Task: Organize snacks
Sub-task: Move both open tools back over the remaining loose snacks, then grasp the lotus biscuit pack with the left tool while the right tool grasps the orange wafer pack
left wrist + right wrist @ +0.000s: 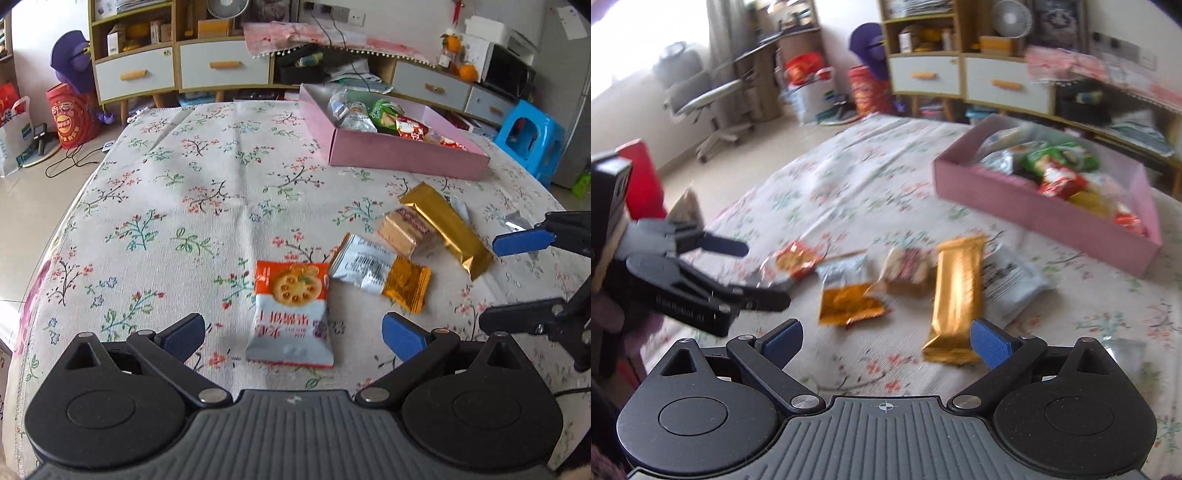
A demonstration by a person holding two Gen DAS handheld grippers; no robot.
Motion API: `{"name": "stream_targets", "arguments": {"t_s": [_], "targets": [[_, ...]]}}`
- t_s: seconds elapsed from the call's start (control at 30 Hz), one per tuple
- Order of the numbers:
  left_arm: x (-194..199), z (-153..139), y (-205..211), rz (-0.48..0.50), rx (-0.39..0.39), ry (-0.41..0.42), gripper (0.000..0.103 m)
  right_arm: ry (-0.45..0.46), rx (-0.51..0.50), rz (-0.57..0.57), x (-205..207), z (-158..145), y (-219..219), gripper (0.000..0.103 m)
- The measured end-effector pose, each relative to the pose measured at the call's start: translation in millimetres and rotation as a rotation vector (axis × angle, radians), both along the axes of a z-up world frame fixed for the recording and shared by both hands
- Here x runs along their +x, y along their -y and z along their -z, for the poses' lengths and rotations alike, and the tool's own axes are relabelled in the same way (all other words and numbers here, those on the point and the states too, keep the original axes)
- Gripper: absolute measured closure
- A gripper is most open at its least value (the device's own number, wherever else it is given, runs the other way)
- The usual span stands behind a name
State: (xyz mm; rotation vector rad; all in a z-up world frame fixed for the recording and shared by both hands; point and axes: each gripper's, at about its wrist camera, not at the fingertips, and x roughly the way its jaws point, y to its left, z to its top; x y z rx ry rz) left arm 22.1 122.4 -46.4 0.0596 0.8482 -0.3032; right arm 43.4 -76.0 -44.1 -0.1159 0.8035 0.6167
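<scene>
The left gripper (293, 334) hangs over the floral tablecloth (192, 177) with its jaws wide, nothing between the pads, an orange-and-white cracker packet (291, 314) lying just ahead of them. At 2 o'clock from that packet lie a silver-and-gold packet (380, 275), a clear-wrapped wafer (404, 229) and a gold bar (447, 229). The right gripper (886, 341) is spread wide and empty, the gold bar's near end just beside its right pad. The pink box (399, 155), part filled with snacks, sits at 1 o'clock
</scene>
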Motion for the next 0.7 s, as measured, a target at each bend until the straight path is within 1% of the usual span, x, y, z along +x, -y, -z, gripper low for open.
{"name": "stream_targets", "arguments": {"t_s": [0.1,0.23,0.33,0.53,0.7], "targets": [[-1,6,-5,0.008,0.007,-0.010,0.001,-0.005,-0.013,-0.058,-10,9,-8,0.004],[0,8,-6,0.020,0.026,0.003,0.001,-0.004,-0.011,-0.143,-19,12,-19,0.004],[4,8,-7,0.013,0.019,0.003,0.001,-0.025,-0.026,-0.149,-17,18,-26,0.004],[6,9,-7,0.003,0.043,0.005,0.003,0.017,-0.045,-0.148,-9,21,-31,0.002],[11,8,-11,-0.022,0.065,0.009,0.009,0.044,-0.064,-0.146,-1,24,-42,0.001]]}}
